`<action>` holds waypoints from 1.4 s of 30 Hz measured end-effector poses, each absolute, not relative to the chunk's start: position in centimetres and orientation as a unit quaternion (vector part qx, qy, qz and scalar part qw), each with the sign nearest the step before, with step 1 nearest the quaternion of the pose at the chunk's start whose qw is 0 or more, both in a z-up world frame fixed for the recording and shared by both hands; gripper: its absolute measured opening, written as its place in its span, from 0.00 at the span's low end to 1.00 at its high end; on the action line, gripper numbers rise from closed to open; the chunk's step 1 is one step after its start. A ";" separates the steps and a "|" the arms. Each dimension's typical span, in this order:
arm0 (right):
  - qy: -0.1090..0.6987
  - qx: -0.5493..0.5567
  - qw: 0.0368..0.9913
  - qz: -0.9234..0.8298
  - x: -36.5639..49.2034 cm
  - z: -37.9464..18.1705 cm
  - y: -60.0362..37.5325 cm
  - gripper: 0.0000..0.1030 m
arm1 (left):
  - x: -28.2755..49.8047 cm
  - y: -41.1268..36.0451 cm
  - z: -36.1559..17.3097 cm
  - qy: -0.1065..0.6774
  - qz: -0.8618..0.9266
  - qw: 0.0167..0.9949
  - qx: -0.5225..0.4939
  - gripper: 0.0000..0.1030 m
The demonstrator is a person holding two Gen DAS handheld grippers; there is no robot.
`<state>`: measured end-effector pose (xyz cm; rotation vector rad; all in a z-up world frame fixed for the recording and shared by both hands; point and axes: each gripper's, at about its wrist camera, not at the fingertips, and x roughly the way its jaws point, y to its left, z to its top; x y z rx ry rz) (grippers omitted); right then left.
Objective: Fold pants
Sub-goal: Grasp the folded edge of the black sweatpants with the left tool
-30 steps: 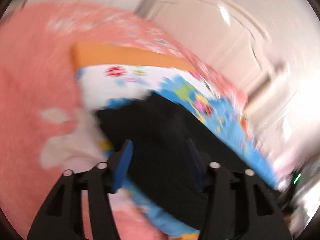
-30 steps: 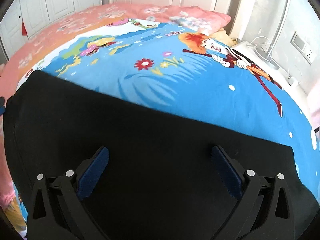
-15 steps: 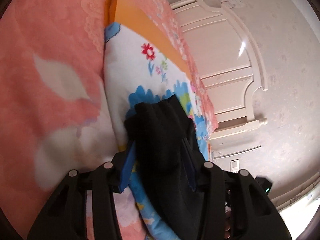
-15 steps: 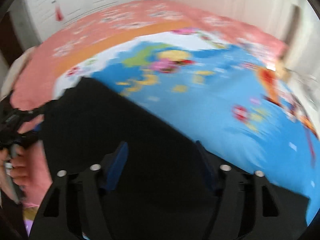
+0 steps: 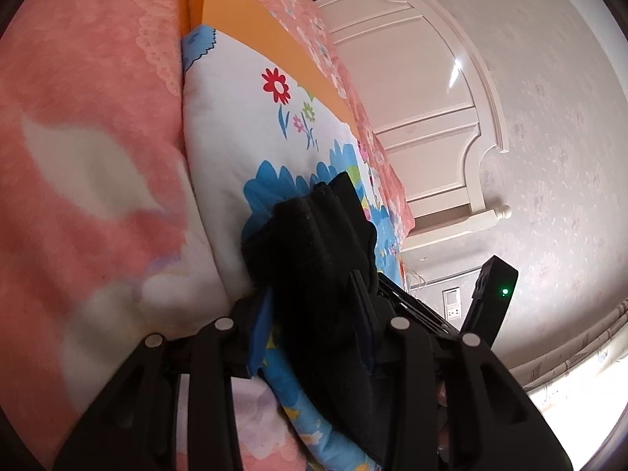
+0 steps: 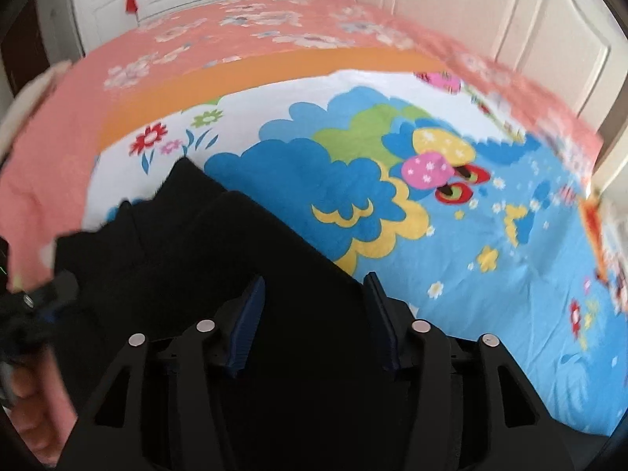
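Soft, matte black pants lie near the corner of the bed, on a smooth cartoon-print blanket. The left gripper clenches a bunched, thick fold of the pants. The right gripper's blue ribbed fingers straddle the cloth; whether they are pinching it cannot be told.

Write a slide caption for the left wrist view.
Left hand-held gripper clamps a bunched edge of the black pants above the cartoon-print quilt on a pink bed.
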<state>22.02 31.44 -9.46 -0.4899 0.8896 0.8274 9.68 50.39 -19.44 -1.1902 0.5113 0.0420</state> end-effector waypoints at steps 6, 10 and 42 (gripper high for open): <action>0.397 -0.212 0.822 0.348 21.6 -7.6 28.5 0.58 | 9.5 50.1 -19.7 0.231 0.019 0.801 -0.552 0.37; 0.394 -0.215 0.843 0.297 20.6 -7.1 25.0 0.58 | 9.4 49.9 -19.6 0.227 0.020 0.804 -0.549 0.39; 0.448 -0.179 0.835 0.263 25.7 -9.9 22.9 0.82 | 9.8 50.5 -19.6 0.246 0.044 0.784 -0.568 0.16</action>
